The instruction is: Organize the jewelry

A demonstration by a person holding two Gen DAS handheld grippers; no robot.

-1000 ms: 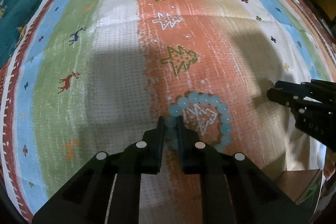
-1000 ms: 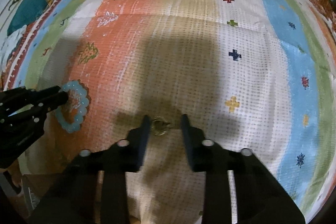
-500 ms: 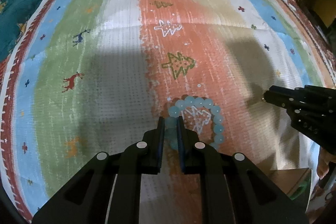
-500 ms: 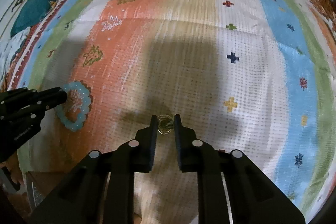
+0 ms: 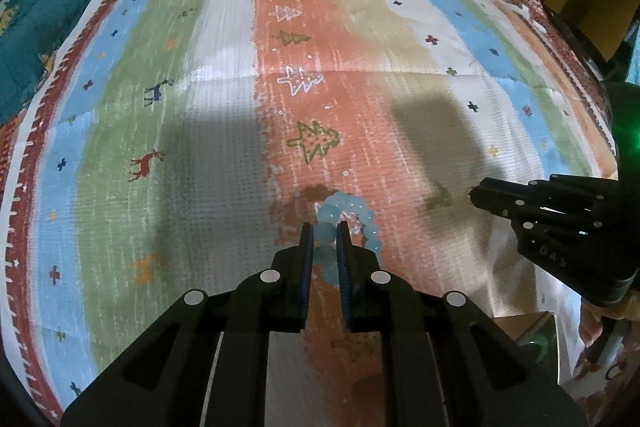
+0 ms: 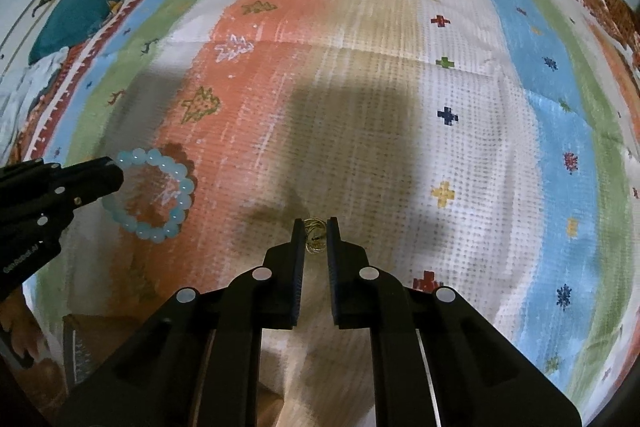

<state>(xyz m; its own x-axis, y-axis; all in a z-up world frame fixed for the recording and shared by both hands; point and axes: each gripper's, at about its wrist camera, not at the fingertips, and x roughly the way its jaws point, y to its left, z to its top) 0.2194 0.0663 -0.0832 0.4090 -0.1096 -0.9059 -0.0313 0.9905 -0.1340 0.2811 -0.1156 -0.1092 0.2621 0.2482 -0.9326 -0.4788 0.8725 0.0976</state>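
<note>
Since a second ago the right gripper (image 6: pixel 316 227) has closed in around the little gold earring (image 6: pixel 314 237), and the left gripper (image 5: pixel 324 227) has lifted, so the bracelet (image 5: pixel 352 223) now dangles off the cloth (image 5: pixel 224 163) with its shadow underneath. Left jaws are clamped tight on one bead, the rest of the loop hanging out past the tips, probably because pinching a single bead is the easy way to carry a ring of them. Right jaws are nearly shut, earring caught between the tips, low against the cloth. Guessing both pieces go to the box (image 5: pixel 520 327) behind the jaws next.
</note>
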